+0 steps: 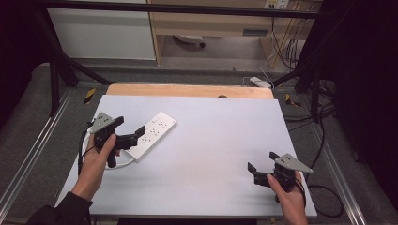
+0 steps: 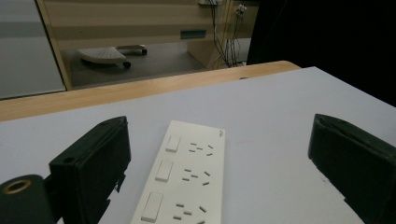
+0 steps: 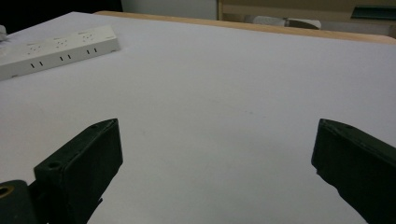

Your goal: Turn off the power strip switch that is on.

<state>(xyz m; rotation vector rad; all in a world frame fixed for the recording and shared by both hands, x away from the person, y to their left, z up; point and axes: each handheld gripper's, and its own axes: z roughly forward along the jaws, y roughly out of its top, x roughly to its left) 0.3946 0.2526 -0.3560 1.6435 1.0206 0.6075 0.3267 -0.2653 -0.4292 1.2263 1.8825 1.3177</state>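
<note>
Worktop [image 1: 206, 154]: pale grey-white sheet over a wooden top, a wood strip showing along the far edge.

White power strip [image 1: 151, 135] lies flat near the left edge, about midway between near and far edges, long axis running diagonally toward the far right. Three rocker switches and three sets of sockets visible on its face in the left gripper view [image 2: 184, 177]. A white cable [image 1: 117, 164] loops off its near end toward the left edge.

Left gripper [image 1: 133, 136]: held in the person's left hand [image 1: 101, 157], over the near end of the power strip. Jaws wide apart; in its own view [image 2: 219, 172] they stand to either side of the strip, which runs up between them. Cannot tell whether either jaw touches it. Nothing gripped.

Right gripper [image 1: 260, 164]: held in the right hand [image 1: 286, 192] near the near right corner, pointing left across the worktop. Jaws wide, bare surface between them in its own view [image 3: 217, 168]. Power strip [image 3: 56, 49] shows far off at that view's upper left, well apart from this gripper.

Beyond the far edge: floor, a light wood cabinet [image 1: 211, 23], tangled cables [image 1: 286, 47] at right.
</note>
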